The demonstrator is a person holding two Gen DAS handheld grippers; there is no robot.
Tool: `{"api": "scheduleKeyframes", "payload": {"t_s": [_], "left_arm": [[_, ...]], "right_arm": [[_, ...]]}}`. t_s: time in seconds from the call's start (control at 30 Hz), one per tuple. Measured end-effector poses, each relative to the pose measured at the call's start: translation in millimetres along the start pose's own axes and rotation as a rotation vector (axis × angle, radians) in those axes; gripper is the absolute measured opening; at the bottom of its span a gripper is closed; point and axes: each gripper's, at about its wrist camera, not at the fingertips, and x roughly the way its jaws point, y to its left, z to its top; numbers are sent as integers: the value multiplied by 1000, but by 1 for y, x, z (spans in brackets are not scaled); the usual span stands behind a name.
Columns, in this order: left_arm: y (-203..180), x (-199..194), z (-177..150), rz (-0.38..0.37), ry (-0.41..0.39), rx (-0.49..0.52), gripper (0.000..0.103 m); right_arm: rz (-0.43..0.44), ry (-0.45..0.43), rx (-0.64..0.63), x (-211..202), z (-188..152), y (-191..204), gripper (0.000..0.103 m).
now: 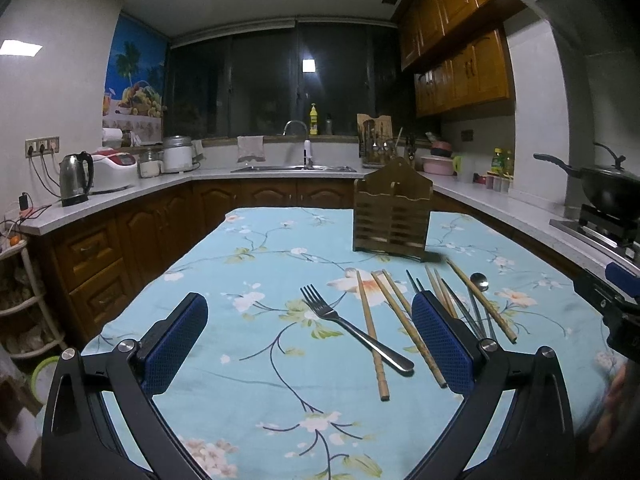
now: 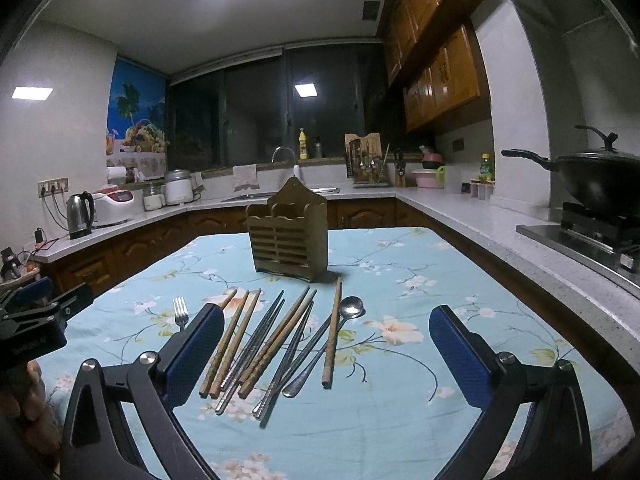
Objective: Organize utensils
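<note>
A slatted wooden utensil holder stands upright near the far end of the table. In front of it lie a steel fork, a steel spoon, several wooden chopsticks and several metal chopsticks, all loose on the floral blue tablecloth. My left gripper is open above the cloth, with the fork lying between its fingers. My right gripper is open over the chopsticks and spoon. Neither holds anything.
Kitchen counters ring the table, with a kettle, a sink and a black wok on a stove at right. A person's hand shows behind the left gripper's body.
</note>
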Motion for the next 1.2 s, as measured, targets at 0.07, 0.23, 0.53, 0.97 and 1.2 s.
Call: {"api": "scheduleKeyframes", "payload": {"t_s": [0.07,0.23,0.53,0.97,1.2], "left_arm": [[0,0,0,-2,0,0,103],[0,-1,0,-5,1,-1,103],[-1,-1,-1,-5,2,-1,103],[-3,1,-2,-13,22,-8,103],[-3,12,7,-45,73,-22,103]], "right_arm": [[-2,-2,-1,0,0,1,103],[1,-5,-1,0,0,1,103],[7,-5,-1,0,1,2,103],[14,-8,3,-1,5,3,103],[50,16,5,3,13,6,103]]}}
